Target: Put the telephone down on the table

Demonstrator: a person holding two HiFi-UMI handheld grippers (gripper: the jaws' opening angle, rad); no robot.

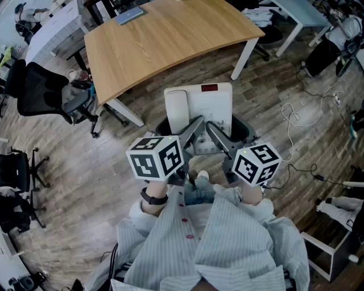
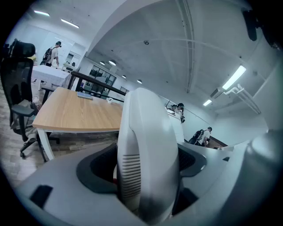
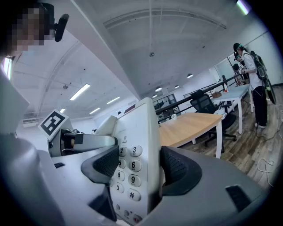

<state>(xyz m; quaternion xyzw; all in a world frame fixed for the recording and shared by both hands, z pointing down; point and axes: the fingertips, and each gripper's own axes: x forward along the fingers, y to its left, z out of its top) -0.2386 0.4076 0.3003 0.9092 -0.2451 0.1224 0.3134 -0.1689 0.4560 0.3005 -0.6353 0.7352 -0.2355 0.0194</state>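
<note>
White plastic fills both gripper views. You hold the telephone (image 1: 200, 105) up between your two grippers, clear of the table (image 1: 170, 45). It hangs over the wood-plank floor (image 1: 85, 170), just short of the table's curved near edge.

Your left gripper (image 1: 192, 132) is clamped on the telephone's left side, where the handset (image 1: 177, 111) lies in its cradle. In the left gripper view the handset's ribbed end stands upright between the dark pads (image 2: 99, 170), which press on it from both sides.

Your right gripper (image 1: 219, 136) is clamped on the right side of the body. In the right gripper view one pad lies over the keypad (image 3: 126, 170) and the other sits against the back of the casing.

From the head view the two grippers angle inward and meet at the telephone's near edge, above your striped shirt (image 1: 227, 244). The telephone lies face up, with a small dark red window (image 1: 209, 88) at its far edge.

A flat grey-blue item (image 1: 129, 15) lies at the table's far end. A black office chair (image 1: 40, 91) stands to the table's left, and a white cable (image 1: 296, 119) loops across the floor on the right.
</note>
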